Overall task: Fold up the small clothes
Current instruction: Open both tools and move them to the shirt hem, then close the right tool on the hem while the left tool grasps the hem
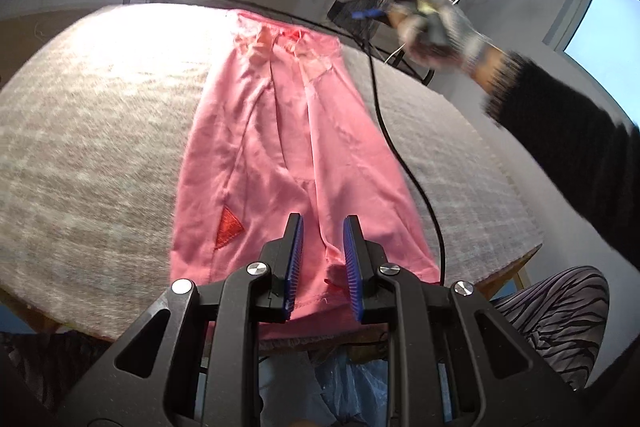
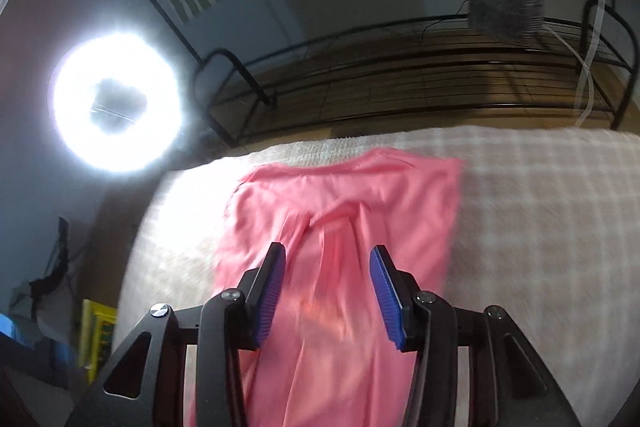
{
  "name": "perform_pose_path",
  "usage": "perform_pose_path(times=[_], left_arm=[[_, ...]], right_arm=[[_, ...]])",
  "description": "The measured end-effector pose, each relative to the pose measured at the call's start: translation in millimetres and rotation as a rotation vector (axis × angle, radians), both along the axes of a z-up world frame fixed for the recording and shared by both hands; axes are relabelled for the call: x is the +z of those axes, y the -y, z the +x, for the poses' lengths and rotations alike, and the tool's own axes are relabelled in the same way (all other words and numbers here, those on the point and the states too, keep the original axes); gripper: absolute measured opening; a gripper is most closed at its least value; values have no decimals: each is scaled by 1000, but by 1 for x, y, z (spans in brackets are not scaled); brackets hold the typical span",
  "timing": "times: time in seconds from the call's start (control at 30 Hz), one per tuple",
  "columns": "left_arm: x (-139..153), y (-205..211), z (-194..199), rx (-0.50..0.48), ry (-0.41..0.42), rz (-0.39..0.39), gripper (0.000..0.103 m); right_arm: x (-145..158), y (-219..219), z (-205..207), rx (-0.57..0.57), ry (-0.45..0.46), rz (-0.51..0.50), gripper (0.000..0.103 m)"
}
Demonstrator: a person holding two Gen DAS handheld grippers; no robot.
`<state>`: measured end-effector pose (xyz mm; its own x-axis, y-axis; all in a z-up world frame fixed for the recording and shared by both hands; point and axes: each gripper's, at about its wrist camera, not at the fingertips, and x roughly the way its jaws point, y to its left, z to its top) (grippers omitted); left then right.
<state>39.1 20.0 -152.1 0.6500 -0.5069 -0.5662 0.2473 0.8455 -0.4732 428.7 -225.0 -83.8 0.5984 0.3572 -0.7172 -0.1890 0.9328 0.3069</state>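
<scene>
L gripper [image 1: 322, 259] fingers spread over pink shorts [image 1: 280, 147] hem; R gripper [image 2: 327, 287] spread too. Pinch hem squarely before folding.

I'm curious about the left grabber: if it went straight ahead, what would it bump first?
Most likely the pink garment: the open left gripper points along it, low over the cloth, though depth is unclear.
</scene>
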Motion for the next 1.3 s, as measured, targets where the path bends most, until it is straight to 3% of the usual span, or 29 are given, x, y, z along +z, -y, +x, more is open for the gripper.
perform_pose_path(times=[0.07,0.17,0.33,0.4,0.53,0.7,0.87,0.9,0.97,1.1,1.13,1.23,1.3], left_arm=[[6,-10,-8,8,13,23,23],[8,-30,-14,33,9,50,38],[4,-59,-16,60,-35,84,38],[2,-62,-12,44,-61,71,38],[-3,-46,-4,-36,-120,-28,38],[-15,-2,10,-131,-180,-69,38],[-29,24,30,-145,-235,-51,38],[-31,26,32,-143,-239,-57,35],[-33,29,35,-145,-251,-55,10],[-33,32,36,-144,-239,-44,3],[-34,30,36,-144,-241,-50,1],[-35,29,35,-137,-245,-57,0],[-34,27,35,-134,-247,-73,0]], right_arm=[[13,15,-41,4,7,12,47],[20,30,-106,21,16,15,47],[10,46,-221,54,28,-9,47],[-1,46,-259,75,24,-15,47],[-40,47,-322,73,-25,-14,48],[-108,50,-357,48,-154,24,50],[-144,43,-365,77,-209,22,50],[-147,40,-366,84,-215,26,50],[-156,36,-368,104,-226,49,47],[-166,14,-378,177,-216,-9,41],[-166,10,-378,194,-215,-23,36],[-168,5,-379,222,-229,-14,1],[-165,6,-381,223,-217,-14,0]])
